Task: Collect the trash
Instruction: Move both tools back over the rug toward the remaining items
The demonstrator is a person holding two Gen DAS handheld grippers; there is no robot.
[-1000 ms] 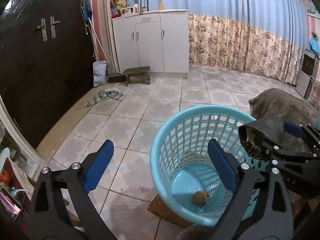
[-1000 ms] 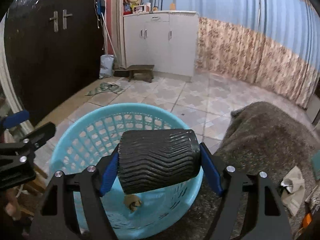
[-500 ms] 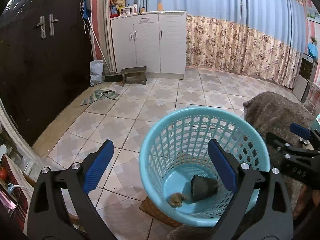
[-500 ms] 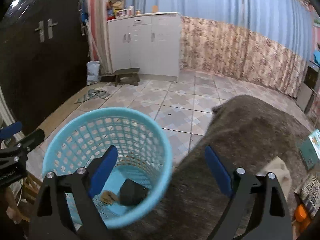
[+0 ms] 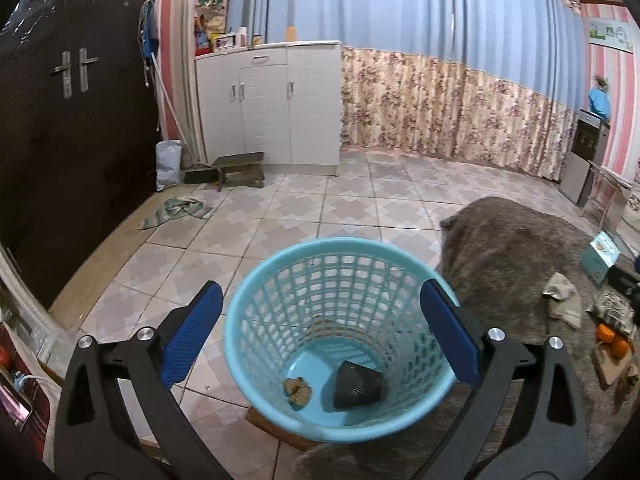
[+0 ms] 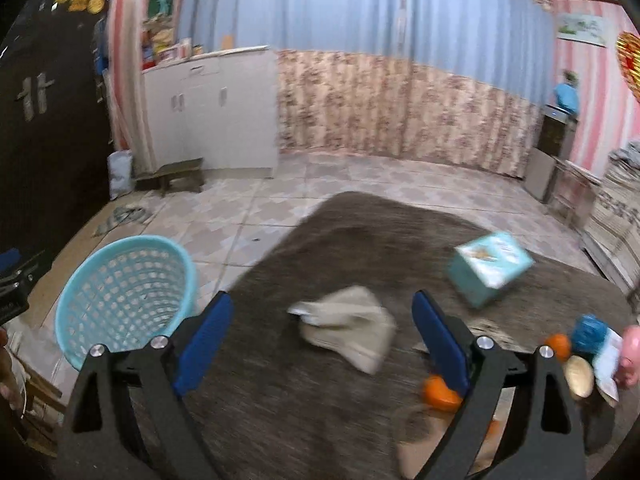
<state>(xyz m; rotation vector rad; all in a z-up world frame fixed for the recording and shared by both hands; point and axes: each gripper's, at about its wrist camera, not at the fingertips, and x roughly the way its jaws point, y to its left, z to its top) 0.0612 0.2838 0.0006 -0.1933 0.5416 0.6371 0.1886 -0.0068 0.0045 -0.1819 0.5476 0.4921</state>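
Note:
A light blue mesh basket [image 5: 340, 264] stands on a low stool by the table; it also shows in the right wrist view [image 6: 120, 280]. Inside lie a black ribbed cup [image 5: 357, 384] and a small brown scrap [image 5: 298, 390]. My left gripper [image 5: 322, 338] is open around the basket's near rim, its pads apart from the walls. My right gripper [image 6: 322, 346] is open and empty over the brown table cover [image 6: 320, 240], with a crumpled beige wrapper [image 6: 348, 330] between and beyond its fingers. The wrapper also shows in the left wrist view [image 5: 564, 300].
A teal box [image 6: 488, 268] lies on the cover to the right. Oranges [image 6: 440, 394], a blue ball [image 6: 588, 334] and other small items sit at the right front. Tiled floor, a white cabinet [image 5: 272, 104] and a low stool [image 5: 240, 168] lie beyond.
My right gripper opened and dropped the black ribbed cup into the basket. It then swung right, away from the basket and over the table toward the beige wrapper. The left gripper stayed open by the basket.

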